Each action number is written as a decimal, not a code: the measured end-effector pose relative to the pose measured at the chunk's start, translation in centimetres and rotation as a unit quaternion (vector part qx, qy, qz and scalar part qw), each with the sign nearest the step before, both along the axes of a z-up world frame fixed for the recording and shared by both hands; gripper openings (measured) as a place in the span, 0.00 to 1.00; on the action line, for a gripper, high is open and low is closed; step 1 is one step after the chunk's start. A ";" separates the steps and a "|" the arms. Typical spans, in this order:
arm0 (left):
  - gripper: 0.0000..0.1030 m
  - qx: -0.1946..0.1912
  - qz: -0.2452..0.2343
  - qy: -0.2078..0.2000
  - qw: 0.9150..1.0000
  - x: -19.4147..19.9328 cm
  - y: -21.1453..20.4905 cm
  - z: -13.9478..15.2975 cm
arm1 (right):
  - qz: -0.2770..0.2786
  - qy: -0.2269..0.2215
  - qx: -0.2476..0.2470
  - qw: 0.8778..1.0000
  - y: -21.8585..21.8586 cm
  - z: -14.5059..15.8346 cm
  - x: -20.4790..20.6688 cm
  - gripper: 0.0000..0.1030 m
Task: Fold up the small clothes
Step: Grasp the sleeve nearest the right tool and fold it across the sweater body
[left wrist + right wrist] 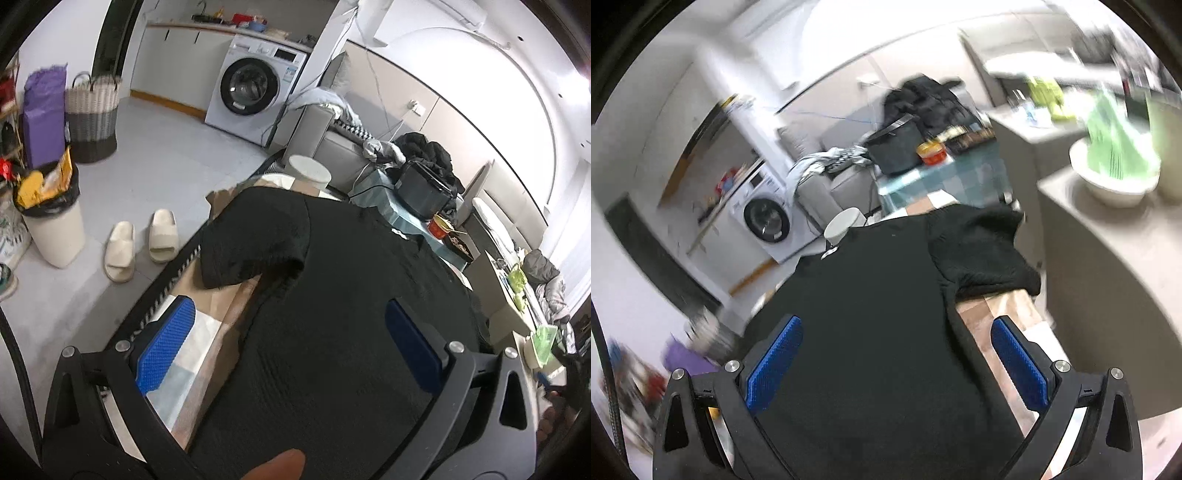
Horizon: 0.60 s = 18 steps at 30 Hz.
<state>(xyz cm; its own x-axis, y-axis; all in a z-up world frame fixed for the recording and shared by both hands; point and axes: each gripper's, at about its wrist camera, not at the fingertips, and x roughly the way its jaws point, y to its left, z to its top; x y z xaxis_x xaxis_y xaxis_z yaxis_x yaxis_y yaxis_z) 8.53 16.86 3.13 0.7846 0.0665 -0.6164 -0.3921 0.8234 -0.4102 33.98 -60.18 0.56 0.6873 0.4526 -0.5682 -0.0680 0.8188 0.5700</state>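
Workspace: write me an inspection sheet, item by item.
Surface: patchwork cloth covers the table.
Job's things: black T-shirt spread flat, both sleeves out.
Clutter: white round stool, dark bin and red tub beyond the shirt.
Grippers: left gripper and right gripper open over the shirt, holding nothing.
Cables: white cord hangs down the far wall.
Surroundings: washing machine, laundry basket, slippers, full trash can.
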 end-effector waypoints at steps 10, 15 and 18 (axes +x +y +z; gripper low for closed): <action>0.99 -0.025 0.013 0.043 0.999 4.2 0.4 -4.7 | -0.094 0.141 0.060 0.984 -6.2 -8.2 10.0 0.85; 0.98 -0.031 0.013 0.057 0.998 6.0 0.4 -6.5 | -0.117 0.174 0.071 0.975 -7.2 -11.1 11.6 0.85; 0.98 -0.030 0.012 0.060 0.998 6.5 0.3 -7.2 | -0.127 0.193 0.081 0.970 -7.3 -12.3 12.4 0.85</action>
